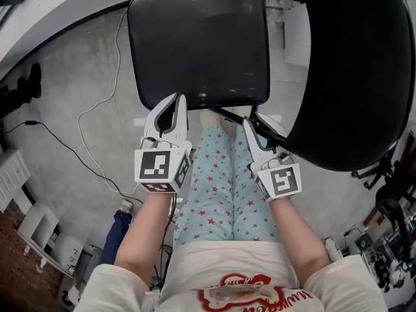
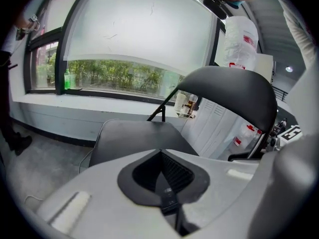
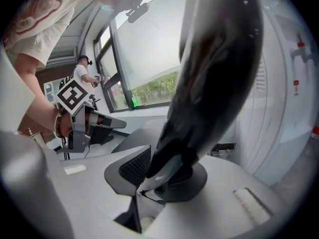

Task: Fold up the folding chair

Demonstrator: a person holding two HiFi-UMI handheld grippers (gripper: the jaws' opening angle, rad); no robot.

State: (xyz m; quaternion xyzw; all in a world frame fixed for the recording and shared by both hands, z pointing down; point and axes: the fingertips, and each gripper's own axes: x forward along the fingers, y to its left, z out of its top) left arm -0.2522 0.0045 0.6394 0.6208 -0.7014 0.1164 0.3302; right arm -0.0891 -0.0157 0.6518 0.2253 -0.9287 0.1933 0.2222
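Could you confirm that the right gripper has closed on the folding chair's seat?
Not quite: the right gripper has closed on the folding chair's backrest, not its seat. The right gripper view shows the backrest's lower edge between the jaws.

No legible text, shirt print [image 1: 242,290] unreadable

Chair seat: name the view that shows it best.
Head view: the chair seat shows nearly whole, from above. The left gripper view catches it at a low slant, its near edge hidden. The right gripper view shows only a sliver beside the backrest.
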